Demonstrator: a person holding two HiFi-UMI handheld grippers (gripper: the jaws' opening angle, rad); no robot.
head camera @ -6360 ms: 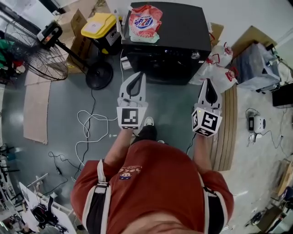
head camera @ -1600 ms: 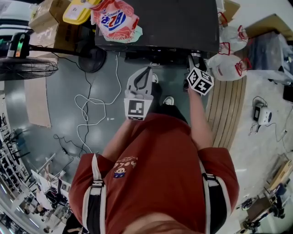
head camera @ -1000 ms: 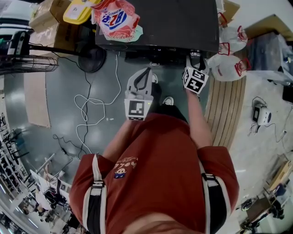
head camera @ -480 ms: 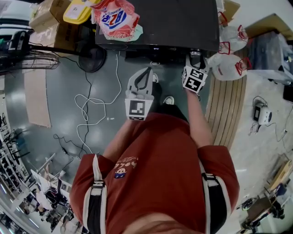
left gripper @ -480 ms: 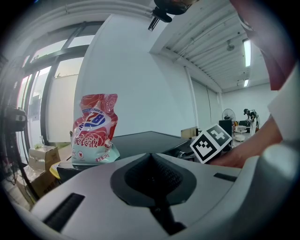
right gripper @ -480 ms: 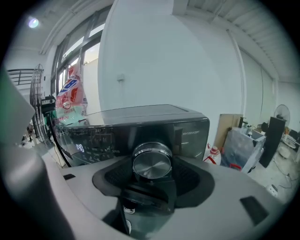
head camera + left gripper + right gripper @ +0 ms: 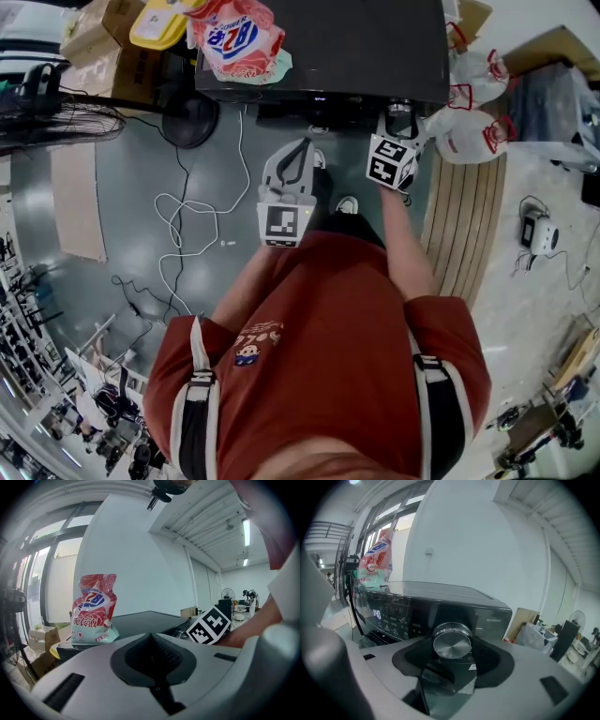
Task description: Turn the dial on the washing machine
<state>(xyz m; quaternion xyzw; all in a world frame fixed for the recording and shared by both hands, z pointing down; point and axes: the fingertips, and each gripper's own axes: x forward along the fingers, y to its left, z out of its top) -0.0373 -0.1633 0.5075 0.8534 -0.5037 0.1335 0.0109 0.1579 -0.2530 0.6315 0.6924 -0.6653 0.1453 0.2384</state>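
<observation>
We see our right hand-held gripper [image 7: 397,120] clamped on the silver dial [image 7: 452,641], which sits squarely between its jaws, at the right end of the washing machine's [image 7: 356,47] dark front panel. Our left hand-held gripper [image 7: 300,143] hangs to its left, short of the machine, jaws together and empty. A detergent bag [image 7: 234,37] lies beyond it.
</observation>
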